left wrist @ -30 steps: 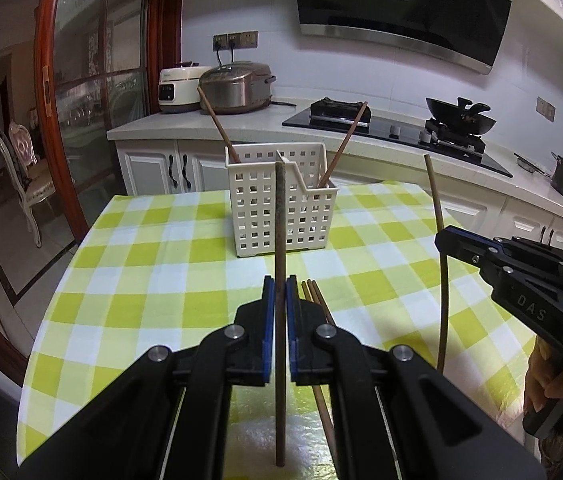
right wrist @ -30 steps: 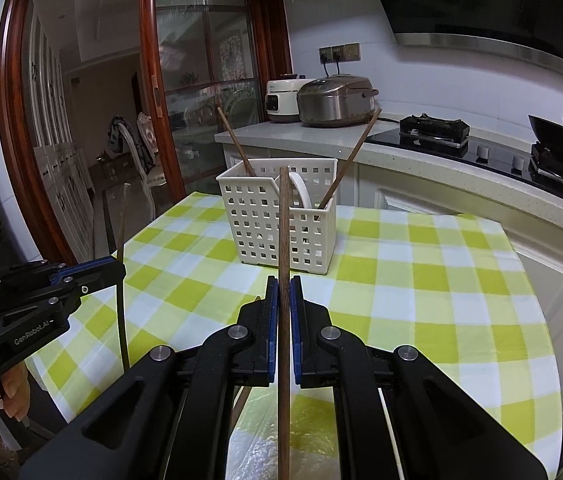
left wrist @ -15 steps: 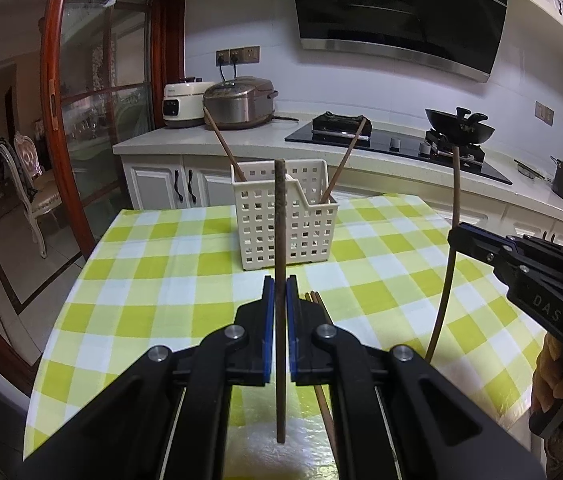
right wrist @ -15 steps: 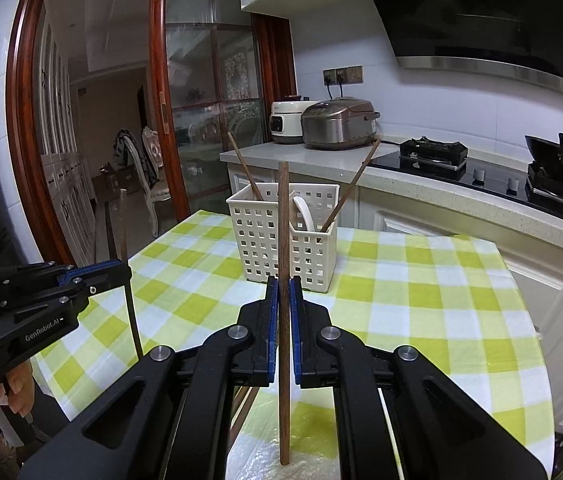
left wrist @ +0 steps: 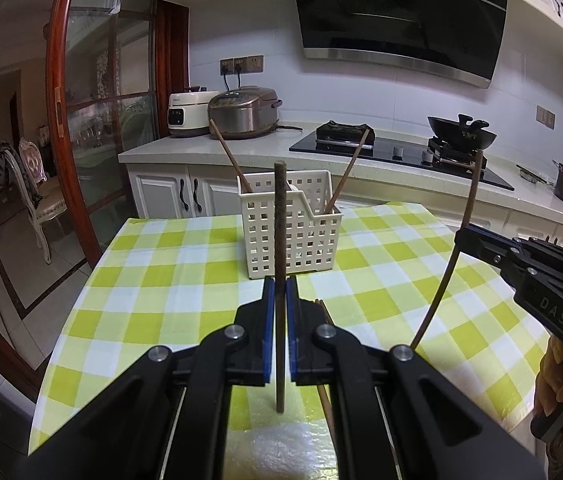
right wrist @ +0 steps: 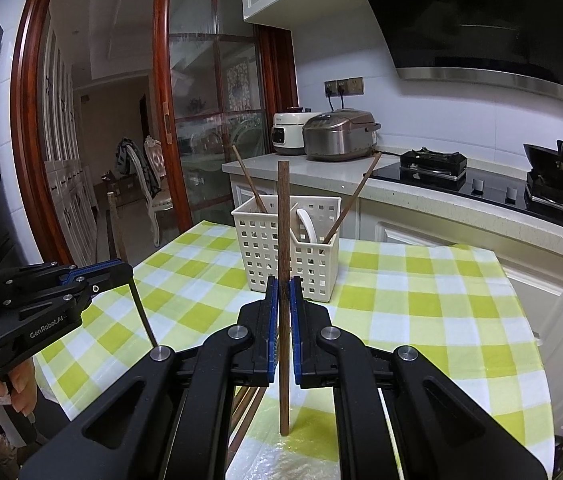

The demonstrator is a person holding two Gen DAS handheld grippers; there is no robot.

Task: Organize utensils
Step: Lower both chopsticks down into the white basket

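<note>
Chopsticks up in both hands right now: the left gripper [left wrist: 277, 292] is pinched tight on one dark chopstick [left wrist: 280, 240], held upright, and the right gripper [right wrist: 281, 294] is clamped the same way on its own chopstick [right wrist: 282, 248], also standing straight up. Both are lifted clear of the checked tablecloth [left wrist: 153, 276], so the pickup looks done and we're in the carry stage. Ahead, near the far edge of the table, sits the white slotted basket [left wrist: 293, 236], with two chopsticks already leaning out of it, one to each side, and what seems a white spoon [right wrist: 306, 222] in the right-hand compartment. A few more sticks [left wrist: 323, 316] lie on the cloth just under the grippers, so there's work left after this. Next move, I'd say: bring each stick over the basket's open top, keep it near vertical, lower the tip inside a compartment, then let go, without knocking the leaning pair
</note>
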